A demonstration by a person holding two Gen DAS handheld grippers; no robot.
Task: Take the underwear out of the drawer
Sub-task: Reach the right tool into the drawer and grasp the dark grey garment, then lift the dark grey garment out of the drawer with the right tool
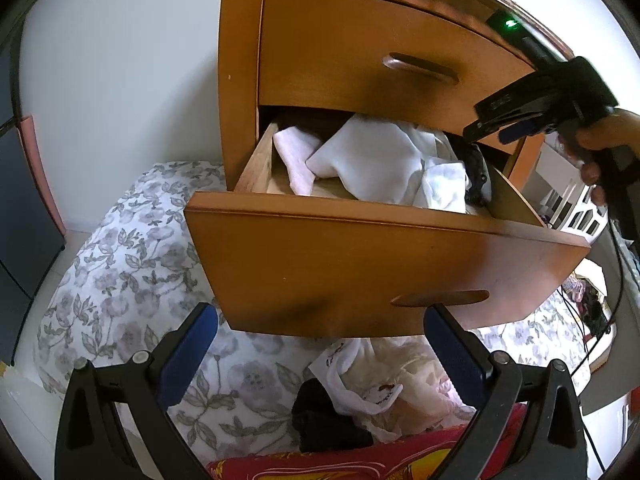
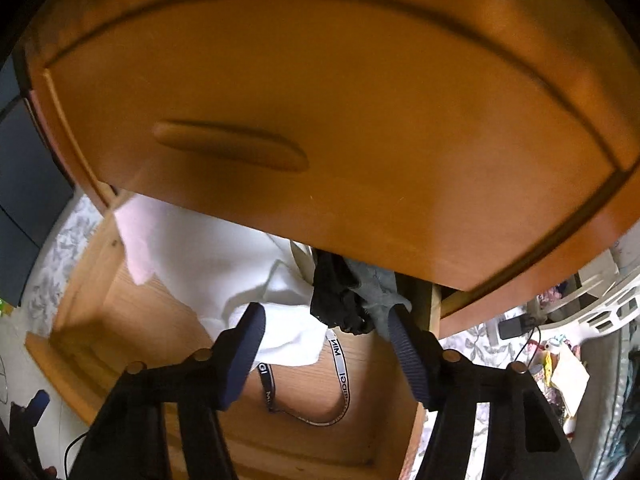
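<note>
From the left wrist view, a bed (image 1: 132,248) with a grey-flowered sheet fills the left side, and the left claw (image 1: 320,344) hangs over it with its blue pads spread wide and nothing between them. Beyond its tips, on the bed, lies a small pile of clothes (image 1: 360,396): a black piece, a white one and a pale cream one. Above that, the lower drawer (image 1: 380,256) of an orange wooden nightstand (image 1: 240,80) stands pulled out, its front panel facing the camera. Inside it, a pale pink cloth (image 1: 294,156) lies at the left. Crumpled white garments (image 1: 384,164) fill the middle. At the drawer's right end sits the black underwear (image 1: 478,174), bunched, its long axis running roughly from the drawer's back toward its front. Further right, a hand (image 1: 600,156) holds the right claw (image 1: 486,130), whose tips point down and left toward that right end of the drawer.

In the right wrist view, the white garments (image 2: 224,264) lie at the left of the drawer floor. The right claw (image 2: 324,356) stands partly open over the drawer, empty, no pad touching cloth. Between and just beyond its fingers the black underwear (image 2: 340,300) hangs crumpled out from under the closed upper drawer (image 2: 320,120). A grey garment (image 2: 376,288) lies just beside it on the right. A printed waistband (image 2: 340,364) loops across the bare wood below.
</note>
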